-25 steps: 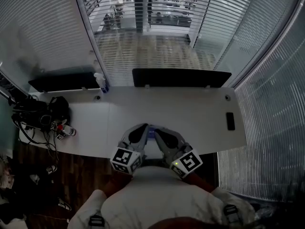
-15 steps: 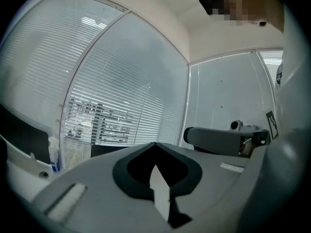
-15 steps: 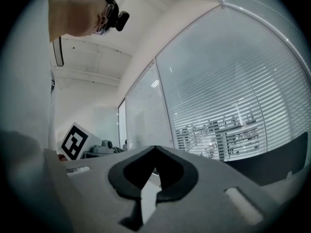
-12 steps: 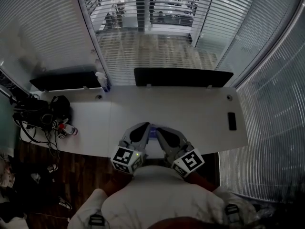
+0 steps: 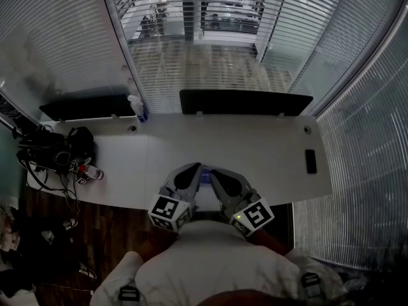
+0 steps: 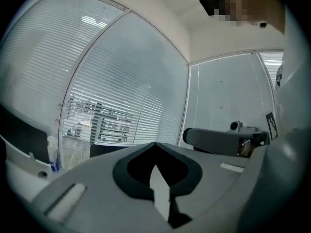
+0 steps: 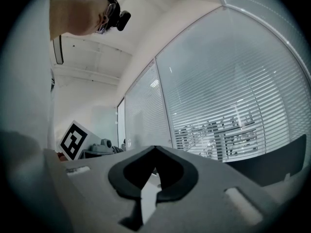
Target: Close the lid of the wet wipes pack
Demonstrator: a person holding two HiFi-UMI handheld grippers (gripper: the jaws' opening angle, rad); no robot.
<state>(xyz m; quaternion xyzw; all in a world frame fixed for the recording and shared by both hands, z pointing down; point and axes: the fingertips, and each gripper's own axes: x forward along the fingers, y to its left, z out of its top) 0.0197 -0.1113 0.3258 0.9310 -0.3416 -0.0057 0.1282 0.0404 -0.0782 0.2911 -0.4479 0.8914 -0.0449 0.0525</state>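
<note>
In the head view both grippers are held close to my body at the front edge of the white desk (image 5: 255, 158), tips angled toward each other. The left gripper (image 5: 193, 169) and the right gripper (image 5: 215, 173) almost meet. A small bluish patch (image 5: 204, 179) shows between their tips; I cannot tell whether it is the wet wipes pack. In the left gripper view the left gripper (image 6: 155, 145) points upward at blinds and ceiling, jaws together, nothing held. The right gripper (image 7: 155, 149) in its own view looks the same, jaws together and empty.
Two dark screens (image 5: 242, 102) (image 5: 86, 105) stand along the desk's back edge, with a spray bottle (image 5: 136, 109) between them. A black device (image 5: 310, 161) lies at the right end. A black bag and cables (image 5: 54, 155) crowd the left end. Glass walls with blinds surround the desk.
The view has shifted slightly; both grippers stay in almost the same place at the desk's front edge, jaws unchanged.
</note>
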